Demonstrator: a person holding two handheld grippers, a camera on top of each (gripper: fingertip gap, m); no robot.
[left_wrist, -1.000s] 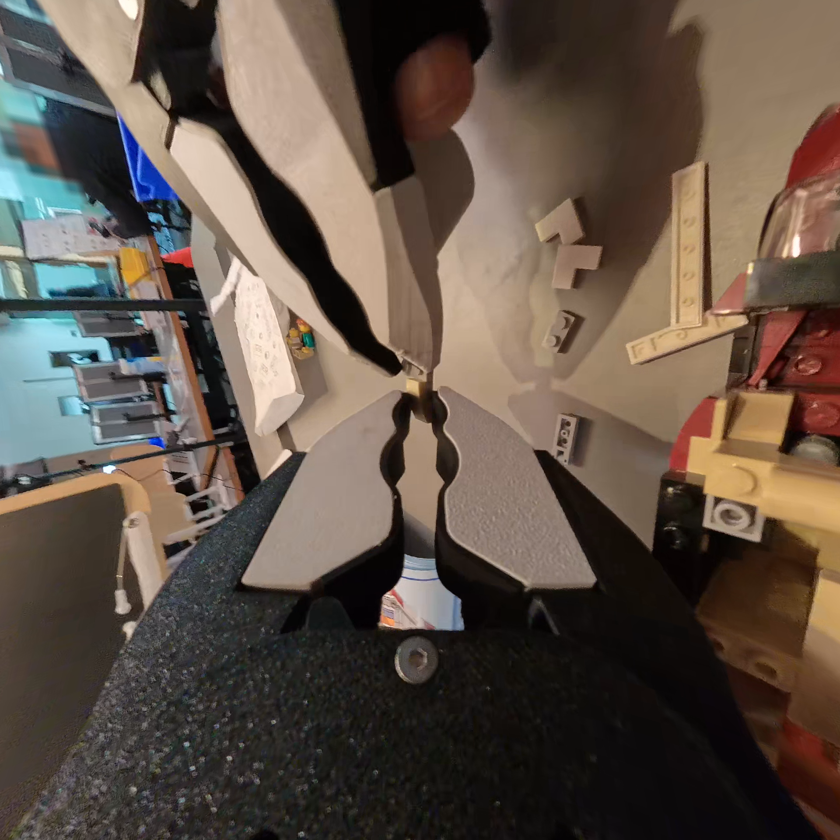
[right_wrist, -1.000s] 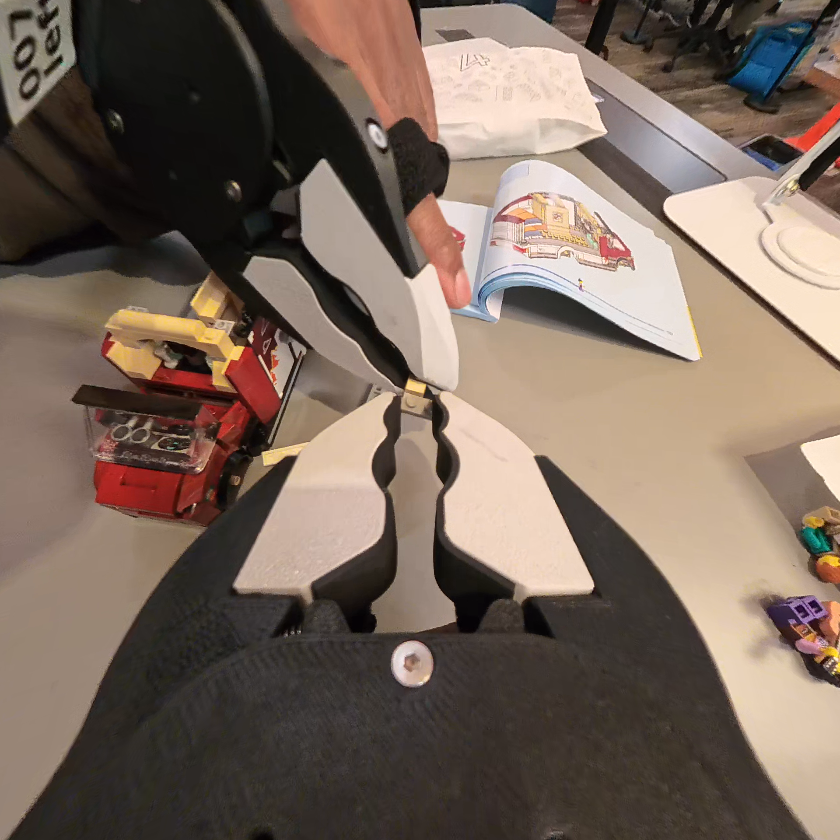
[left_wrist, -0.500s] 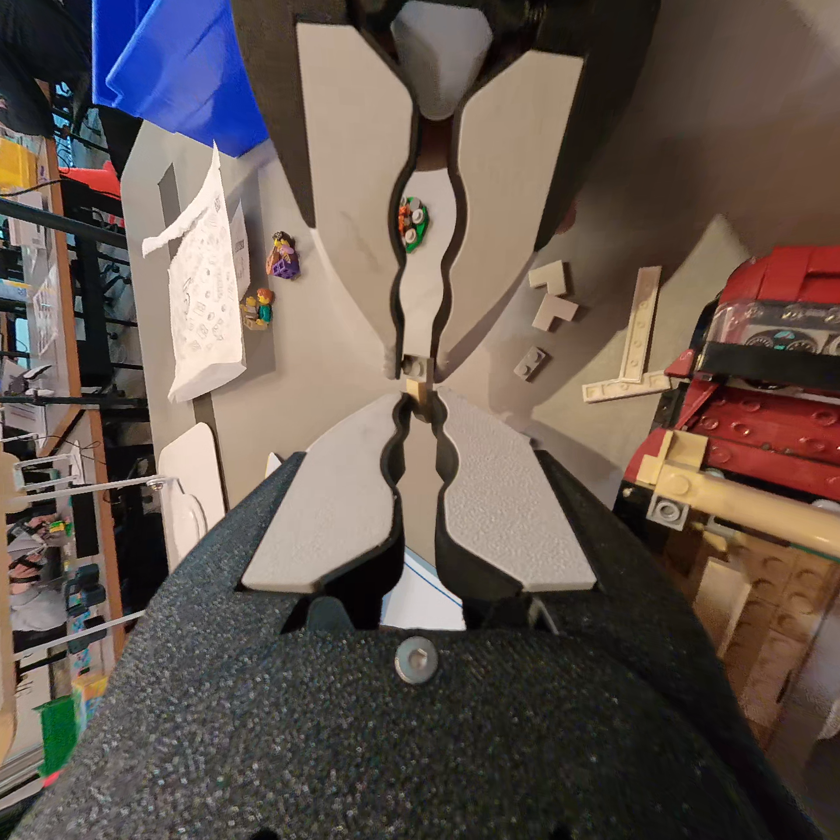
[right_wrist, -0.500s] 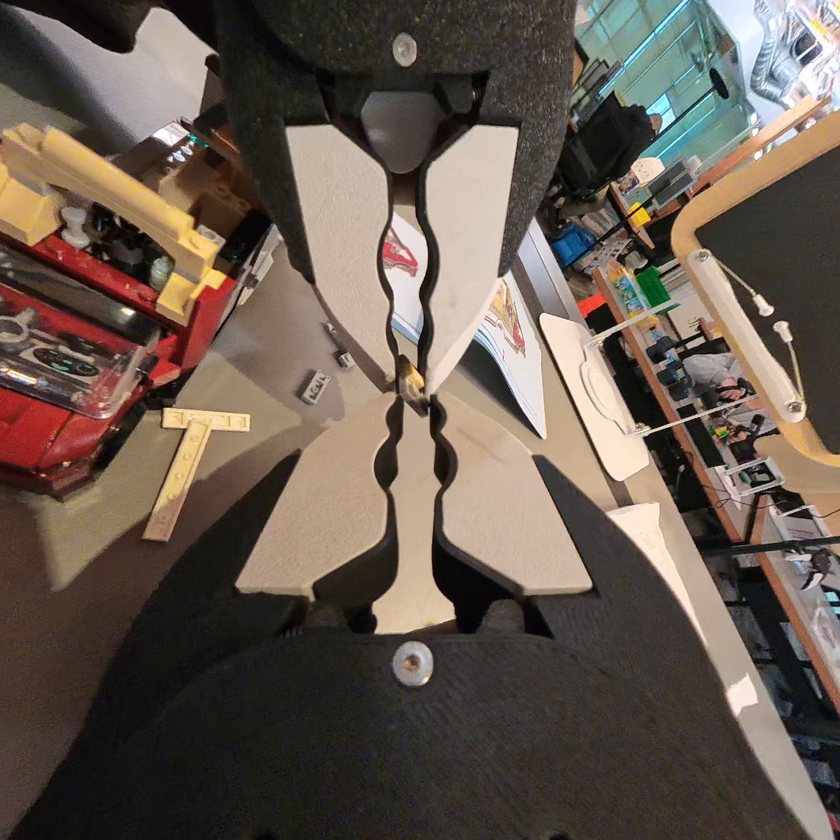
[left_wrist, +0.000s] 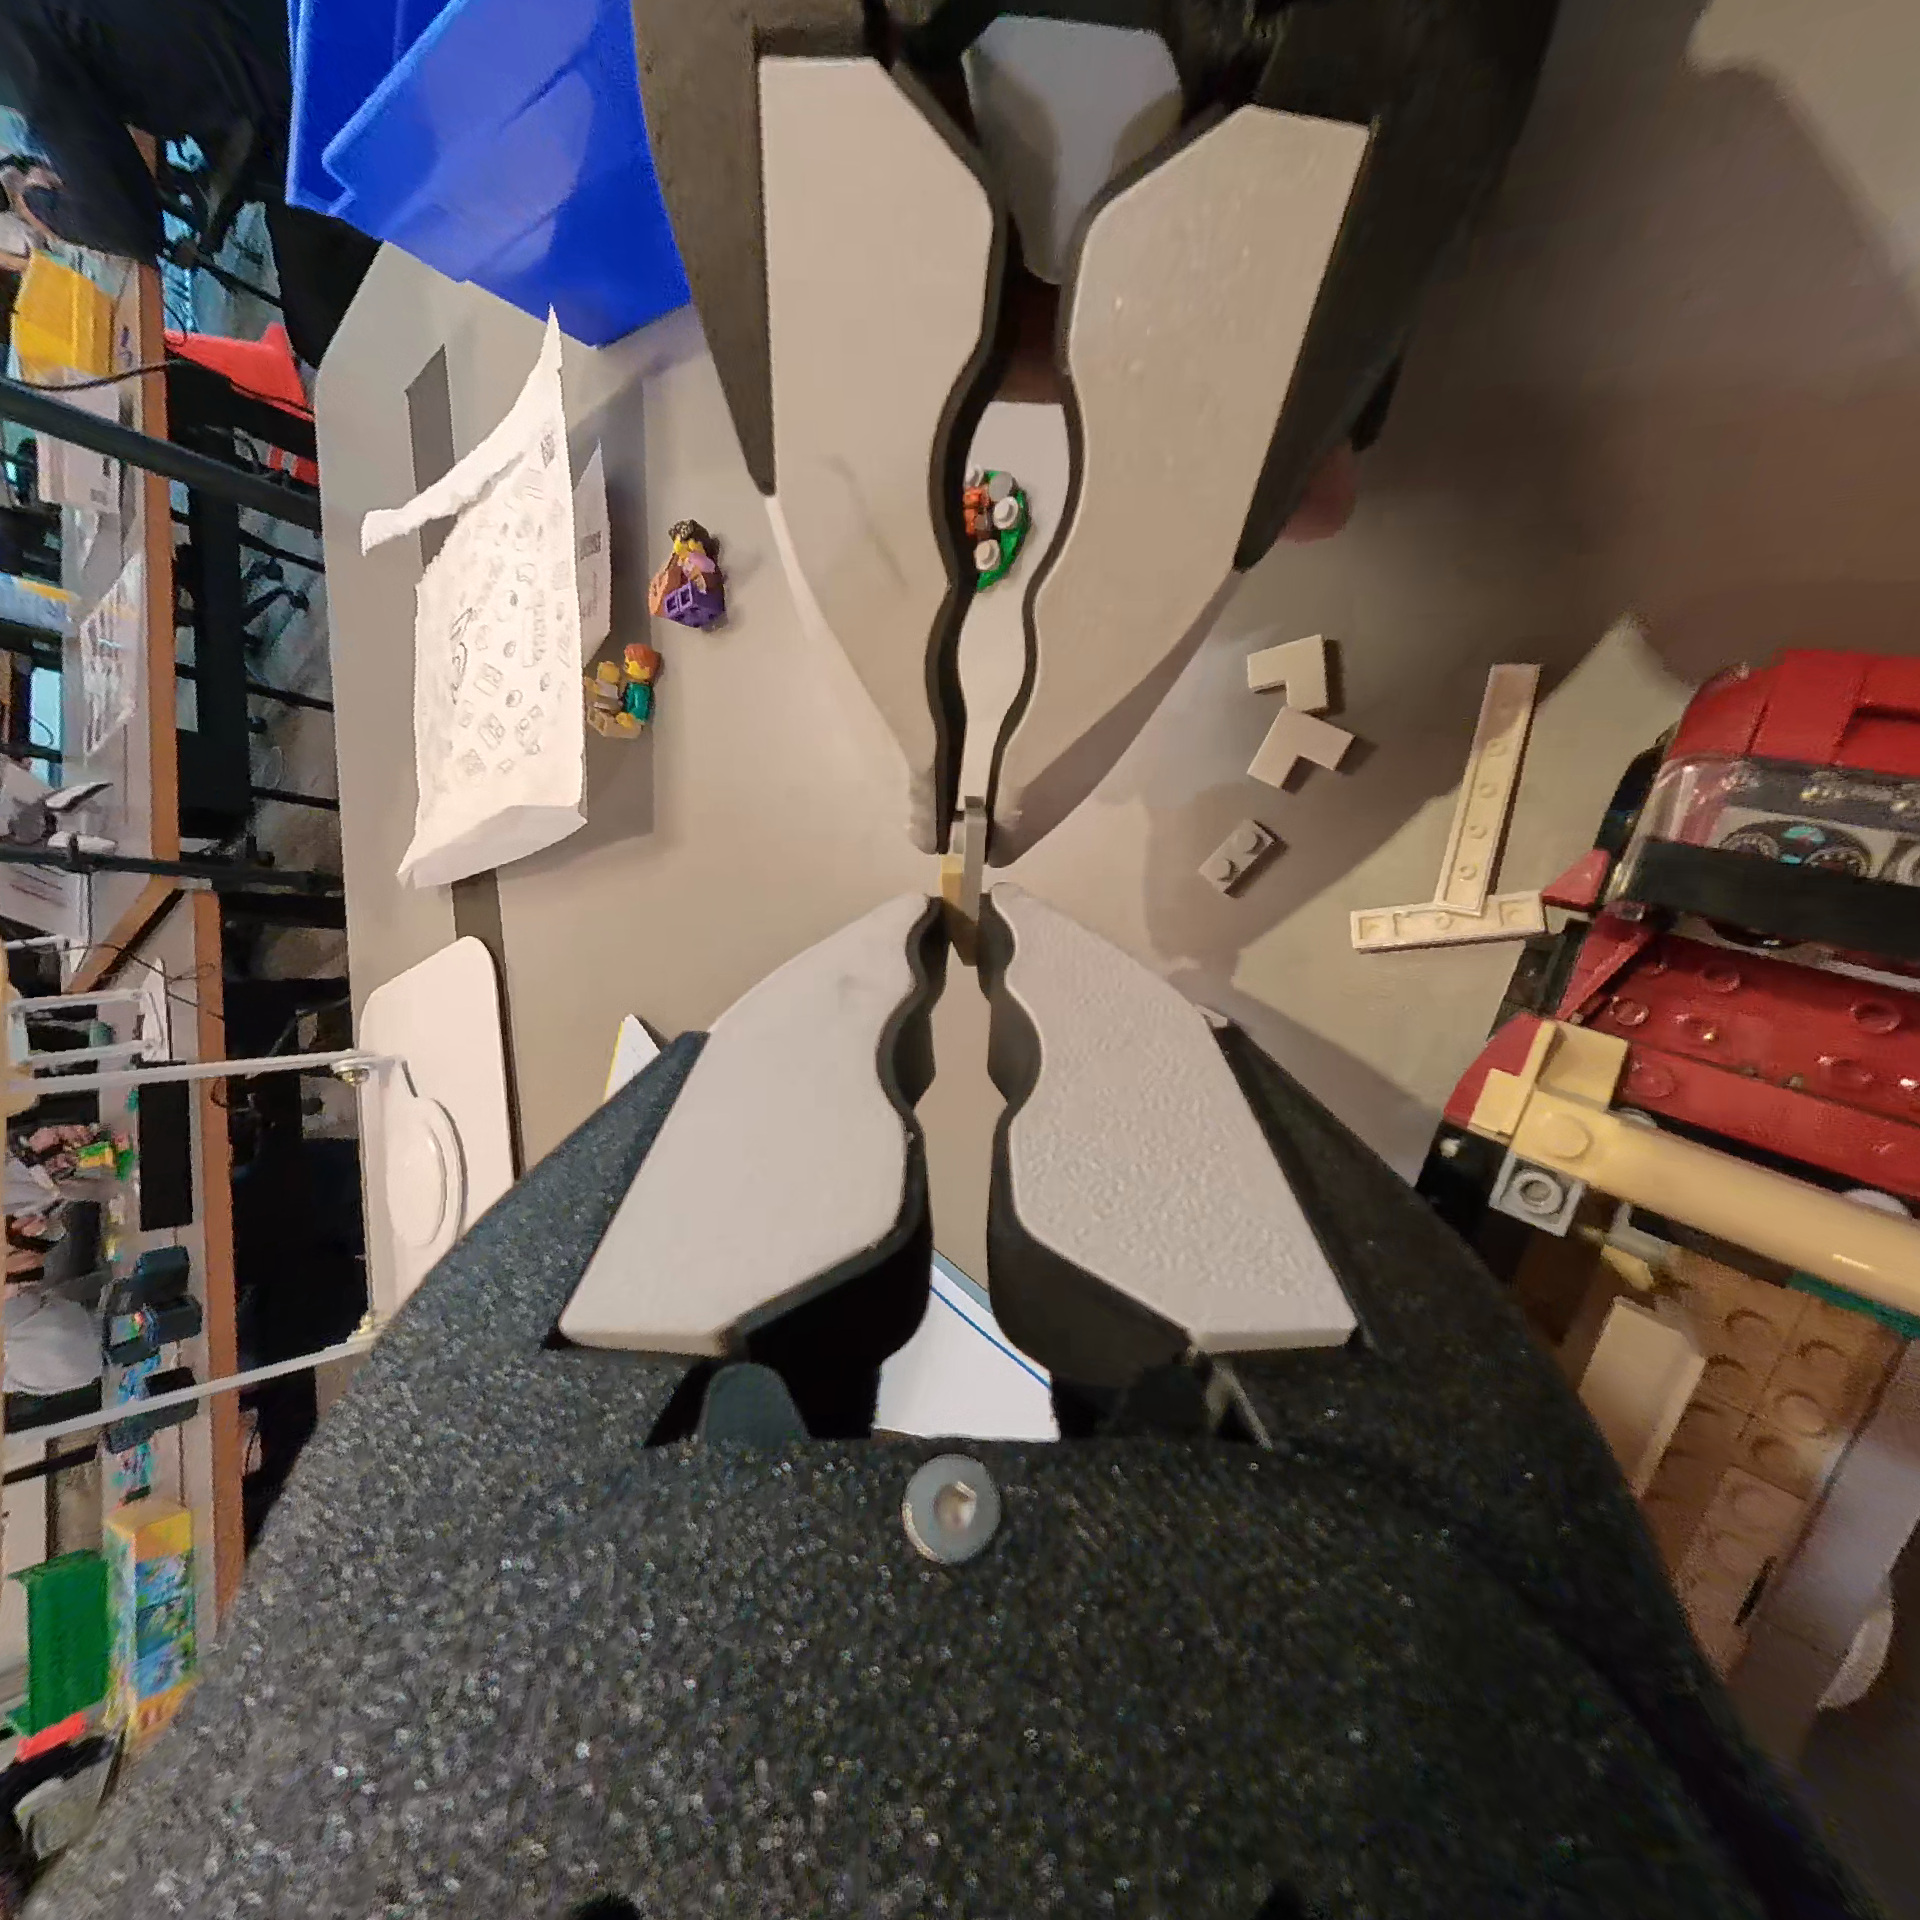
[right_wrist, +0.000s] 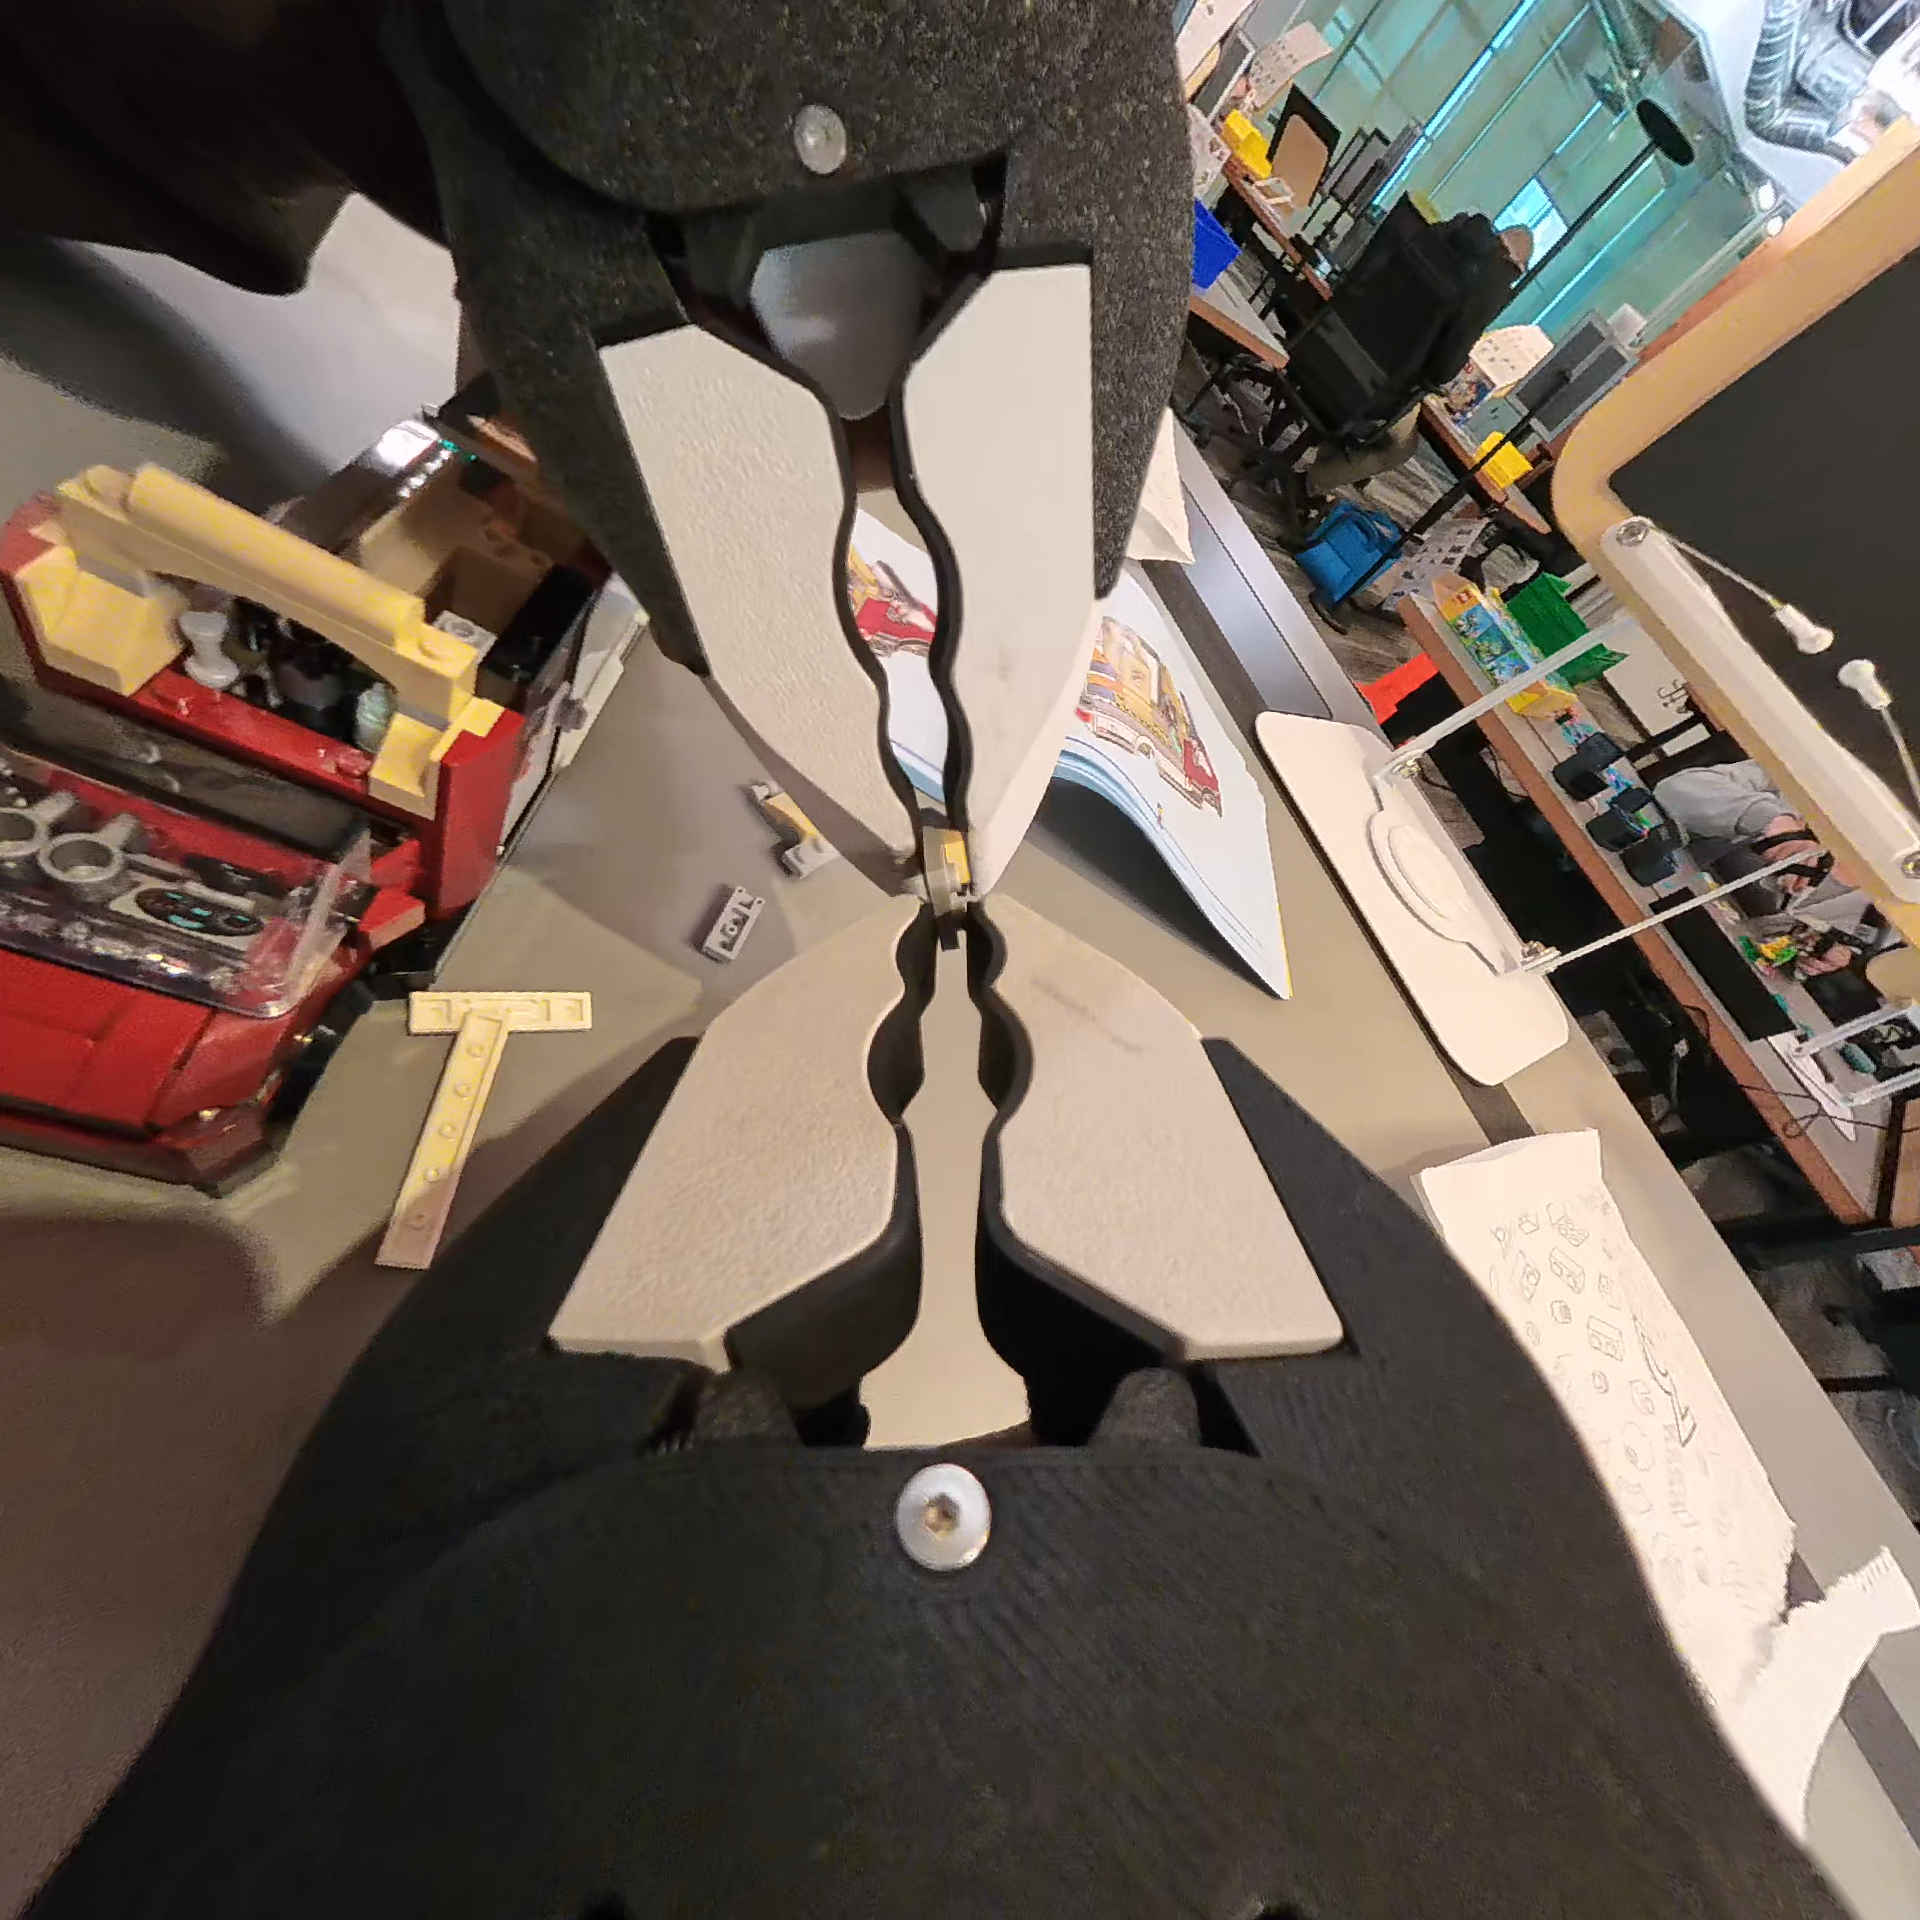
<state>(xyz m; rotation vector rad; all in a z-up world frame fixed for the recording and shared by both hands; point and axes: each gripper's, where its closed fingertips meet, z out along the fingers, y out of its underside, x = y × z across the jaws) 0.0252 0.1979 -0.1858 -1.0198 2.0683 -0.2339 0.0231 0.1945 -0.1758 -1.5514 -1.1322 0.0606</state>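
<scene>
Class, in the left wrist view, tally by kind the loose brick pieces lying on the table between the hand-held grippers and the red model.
L-shaped tiles: 2
Grey two-stud plate: 1
Tan T-shaped plate piece: 1
Total: 4

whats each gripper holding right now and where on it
Left gripper pinches the tan brick by its near end; right gripper pinches the grey plate by its end. The pieces meet between the tips.

A small tan brick and a thin grey plate sat pressed face to face, upright above the grey table, pinched between both grippers' fingertips.
</scene>
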